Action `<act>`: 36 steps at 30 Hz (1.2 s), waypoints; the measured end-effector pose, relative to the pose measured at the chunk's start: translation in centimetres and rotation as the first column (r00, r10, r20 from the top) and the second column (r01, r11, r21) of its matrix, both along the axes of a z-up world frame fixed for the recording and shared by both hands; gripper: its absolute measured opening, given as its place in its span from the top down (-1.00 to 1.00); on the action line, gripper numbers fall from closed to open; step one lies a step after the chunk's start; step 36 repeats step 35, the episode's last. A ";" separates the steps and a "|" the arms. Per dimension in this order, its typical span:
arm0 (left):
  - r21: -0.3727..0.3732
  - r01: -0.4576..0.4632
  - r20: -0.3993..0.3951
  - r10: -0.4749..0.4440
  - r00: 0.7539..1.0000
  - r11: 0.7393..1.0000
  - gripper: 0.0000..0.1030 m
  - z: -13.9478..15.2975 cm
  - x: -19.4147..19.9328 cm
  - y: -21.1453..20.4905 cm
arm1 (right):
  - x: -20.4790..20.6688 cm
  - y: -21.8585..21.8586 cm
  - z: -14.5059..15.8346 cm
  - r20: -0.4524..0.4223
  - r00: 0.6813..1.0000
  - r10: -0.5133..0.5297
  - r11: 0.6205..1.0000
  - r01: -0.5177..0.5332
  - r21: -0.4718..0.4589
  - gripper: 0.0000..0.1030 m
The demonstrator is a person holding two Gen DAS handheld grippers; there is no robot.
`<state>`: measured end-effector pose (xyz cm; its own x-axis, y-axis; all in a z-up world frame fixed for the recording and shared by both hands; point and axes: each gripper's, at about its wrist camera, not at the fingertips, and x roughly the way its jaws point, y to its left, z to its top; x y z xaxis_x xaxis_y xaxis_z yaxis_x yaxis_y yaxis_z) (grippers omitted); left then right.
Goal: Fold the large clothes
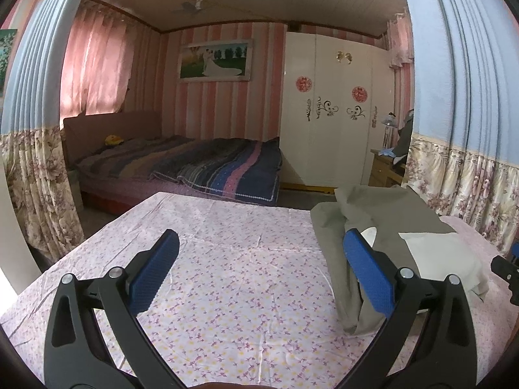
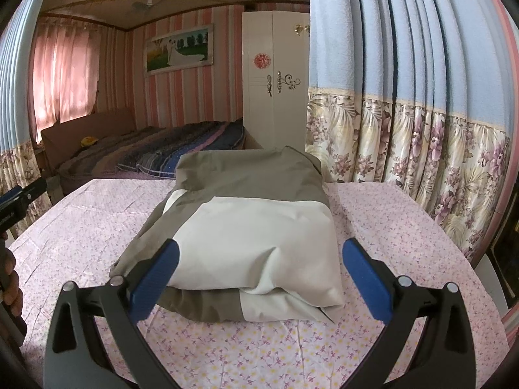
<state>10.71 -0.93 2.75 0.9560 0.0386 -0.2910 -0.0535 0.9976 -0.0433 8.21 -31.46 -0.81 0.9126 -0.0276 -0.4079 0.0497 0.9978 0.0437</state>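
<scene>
A folded olive-grey and white garment [image 2: 253, 227] lies as a thick bundle on the floral-sheeted table [image 2: 389, 227]. In the left wrist view it lies at the right [image 1: 382, 223]. My right gripper [image 2: 259, 259] is open and empty, its blue pads [image 2: 155, 272] just in front of the bundle's near edge. My left gripper [image 1: 259, 256] is open and empty above the bare sheet [image 1: 227, 259], left of the garment; its right pad [image 1: 366, 265] is in front of the garment's left edge. The right gripper's tip shows at the left wrist view's right edge [image 1: 506, 272].
Blue and floral curtains [image 2: 421, 113] hang close behind the table on the right and also on the left [image 1: 29, 129]. Beyond the table are a bed with a striped blanket [image 1: 201, 165] and a white wardrobe [image 1: 334, 123]. A wooden stand [image 1: 386, 168] is beside the wardrobe.
</scene>
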 end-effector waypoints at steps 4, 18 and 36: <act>0.008 -0.005 0.003 0.005 1.000 1.000 -0.94 0.0 0.0 -0.1 | 0.0 0.0 0.0 0.000 1.000 0.000 1.000 0.000 -0.001 -0.95; 0.023 0.009 -0.013 -0.009 1.000 1.000 -0.94 -0.5 0.3 -0.6 | 0.1 -0.1 0.0 0.002 1.000 0.001 1.000 -0.001 0.000 -0.96; 0.024 0.032 0.001 -0.032 0.999 0.999 -0.94 -0.4 -0.1 -1.1 | 0.1 -0.2 -0.1 0.001 1.000 0.003 1.000 -0.003 -0.002 -0.95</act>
